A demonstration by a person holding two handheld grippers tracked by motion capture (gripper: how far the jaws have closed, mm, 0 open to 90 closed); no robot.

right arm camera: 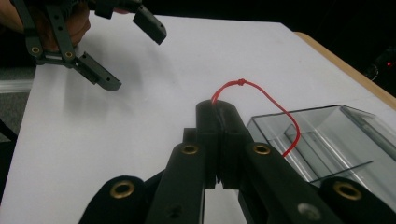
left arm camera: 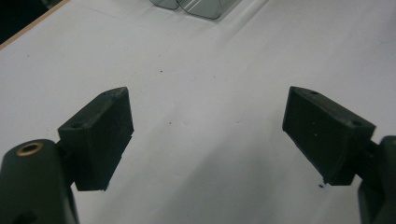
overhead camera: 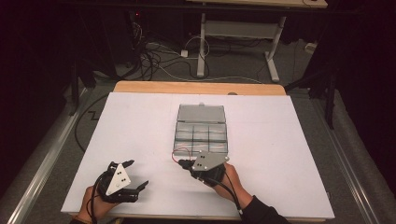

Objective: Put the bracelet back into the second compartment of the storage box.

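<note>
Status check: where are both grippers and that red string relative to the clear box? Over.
Right gripper shut on red string, at the near edge of the open compartment box. Left gripper open, holding nothing, off to the side over white tabletop. Nothing between string and box.

High view: dim room, black surroundings; the white rectangular table sheet (overhead camera: 140,140) is the one bright area, evenly lit from above, slightly soft and grainy. Faint shadows under both hands. Left gripper view: white surface near overexposed, the matte black jaws crisp, a soft shadow below them. Right gripper view: close black jaws blurred, the thin red wire (right arm camera: 261,100) sharp, mild glare on the clear plastic compartment box (right arm camera: 336,140), corners dark.
</note>
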